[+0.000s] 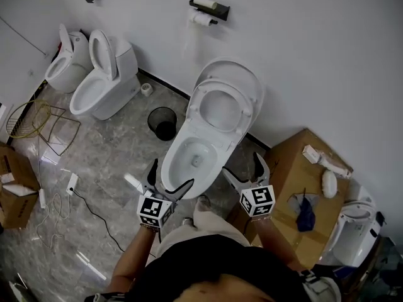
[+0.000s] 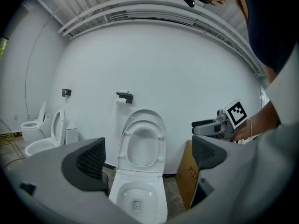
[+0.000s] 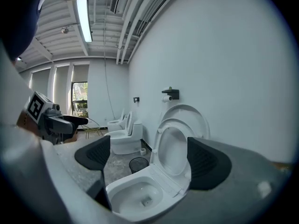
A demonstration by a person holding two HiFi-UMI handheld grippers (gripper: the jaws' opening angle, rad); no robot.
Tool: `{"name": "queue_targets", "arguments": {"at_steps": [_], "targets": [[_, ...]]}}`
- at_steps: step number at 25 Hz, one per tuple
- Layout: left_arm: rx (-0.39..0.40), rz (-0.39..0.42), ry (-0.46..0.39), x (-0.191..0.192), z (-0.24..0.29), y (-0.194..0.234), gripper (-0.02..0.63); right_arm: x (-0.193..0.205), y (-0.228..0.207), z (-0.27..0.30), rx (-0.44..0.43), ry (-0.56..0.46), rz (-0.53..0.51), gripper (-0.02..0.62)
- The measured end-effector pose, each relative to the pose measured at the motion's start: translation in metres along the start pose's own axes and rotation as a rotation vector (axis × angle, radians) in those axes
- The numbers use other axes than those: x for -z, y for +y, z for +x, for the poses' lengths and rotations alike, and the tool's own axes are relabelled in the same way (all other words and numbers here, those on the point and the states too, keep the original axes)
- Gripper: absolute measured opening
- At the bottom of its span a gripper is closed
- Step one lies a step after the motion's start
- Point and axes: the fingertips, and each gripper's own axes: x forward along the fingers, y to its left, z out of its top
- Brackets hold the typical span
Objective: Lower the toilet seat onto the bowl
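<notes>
Three toilets in all: one toilet [image 1: 195, 159] straight ahead of my jaws, a second toilet [image 1: 94, 93] and a third toilet [image 1: 63, 69] far to their left. One black bin [image 1: 163, 123], one paper holder [image 1: 210, 8], and two cardboard boxes: right box [image 1: 293, 162], left box [image 1: 16, 194].

This looks like a big work room, not a home bathroom. A middle toilet [image 1: 201, 150], a second toilet [image 1: 104, 83] and a third toilet [image 1: 63, 65] stand along one white wall [image 1: 315, 55]. A cardboard box [image 1: 293, 168] and a loose cable [image 1: 94, 216] lie on the stone floor [image 1: 113, 156]. Bare pipes [image 3: 133, 17] and a long lamp [image 3: 84, 15] hang on the ceiling.
</notes>
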Motion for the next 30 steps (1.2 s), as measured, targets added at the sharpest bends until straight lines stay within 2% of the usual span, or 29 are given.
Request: {"name": "queue_targets", "arguments": {"at_steps": [8, 13, 26, 30], "targets": [[0.01, -0.034, 0.041, 0.004, 0.056, 0.007, 0.572, 0.002, -0.038, 0.029, -0.003, 0.013, 0.01, 0.509], [-0.01, -0.013, 0.037, -0.002, 0.09, 0.02, 0.572, 0.004, -0.058, 0.049, -0.02, 0.027, 0.009, 0.509], [0.01, 0.012, 0.058, -0.019, 0.165, 0.049, 0.572, 0.006, -0.109, 0.099, -0.042, 0.048, -0.013, 0.508], [0.034, 0.022, 0.077, -0.012, 0.182, 0.055, 0.572, 0.006, -0.13, 0.118, -0.05, 0.052, -0.029, 0.5]]}}
